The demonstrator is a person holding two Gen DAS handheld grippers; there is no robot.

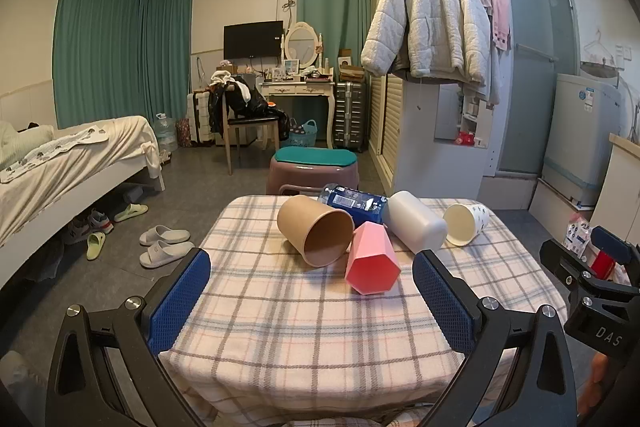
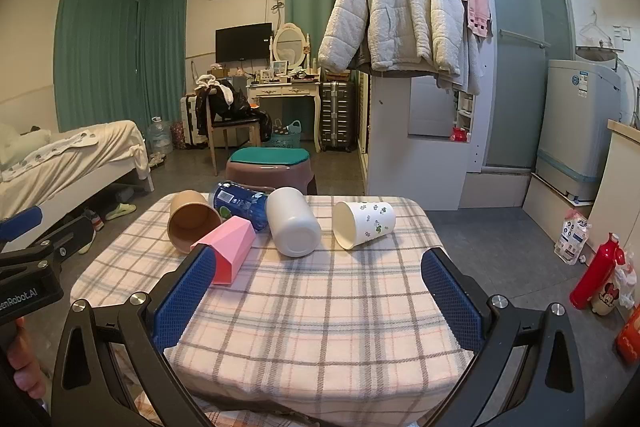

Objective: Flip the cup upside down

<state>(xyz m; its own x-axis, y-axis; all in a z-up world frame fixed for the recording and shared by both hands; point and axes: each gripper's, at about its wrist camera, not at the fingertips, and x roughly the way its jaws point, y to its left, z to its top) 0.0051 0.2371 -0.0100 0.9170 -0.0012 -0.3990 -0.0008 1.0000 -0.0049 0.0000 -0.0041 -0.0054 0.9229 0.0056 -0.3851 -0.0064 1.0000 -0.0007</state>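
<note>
Several cups lie on their sides on a plaid-covered table [image 1: 280, 315]: a brown paper cup [image 1: 316, 229], a pink hexagonal cup [image 1: 372, 259], a blue printed cup [image 1: 354, 203], a plain white cup [image 1: 416, 221] and a white patterned cup [image 1: 466, 223]. They also show in the right wrist view: brown [image 2: 192, 221], pink [image 2: 230, 247], blue [image 2: 240, 203], white [image 2: 292, 223], patterned [image 2: 362, 223]. My left gripper [image 1: 312, 275] is open and empty, short of the cups. My right gripper [image 2: 320, 271] is open and empty, near the table's front.
A brown stool with a teal cushion [image 1: 314, 165] stands behind the table. A bed [image 1: 60, 163] and slippers [image 1: 164, 243] are to the left. A red bottle [image 2: 596, 273] stands on the floor at right, near a washing machine [image 2: 580, 123].
</note>
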